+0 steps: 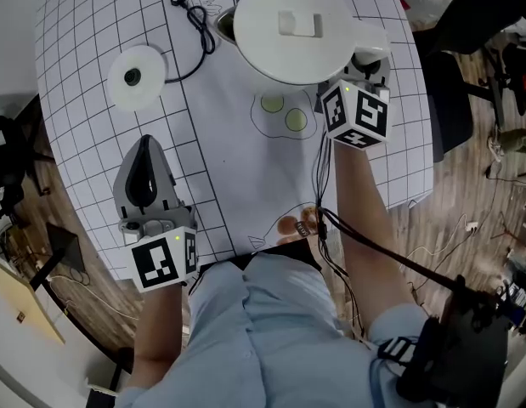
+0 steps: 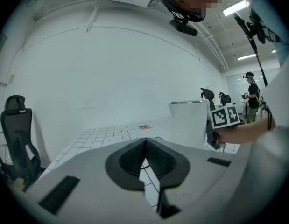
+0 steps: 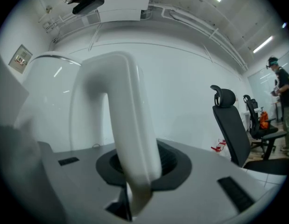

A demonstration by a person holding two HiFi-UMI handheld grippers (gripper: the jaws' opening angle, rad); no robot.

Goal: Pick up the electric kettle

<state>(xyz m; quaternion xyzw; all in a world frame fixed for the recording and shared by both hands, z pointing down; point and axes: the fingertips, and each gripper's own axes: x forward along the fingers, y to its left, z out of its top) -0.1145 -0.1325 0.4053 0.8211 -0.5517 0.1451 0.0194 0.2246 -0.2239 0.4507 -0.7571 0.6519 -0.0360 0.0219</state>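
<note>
The white electric kettle [image 1: 292,28] is seen from above at the far middle of the table, lid up. In the left gripper view the kettle [image 2: 190,122] is upright, its bottom hidden. My right gripper [image 1: 364,58] comes in level from the kettle's right side. In the right gripper view its jaws [image 3: 135,171] are shut on the curved white handle [image 3: 128,120]. My left gripper [image 1: 145,151] hovers over the near left of the table, well apart from the kettle. Its pads [image 2: 156,160] meet with nothing between them.
The round white kettle base [image 1: 137,76] lies at the far left, its black cord [image 1: 199,24] running toward the kettle. A gridded white mat [image 1: 93,160] covers the table; printed outlines with green circles [image 1: 284,113] lie below the kettle. Office chairs [image 3: 230,120] stand beyond the table.
</note>
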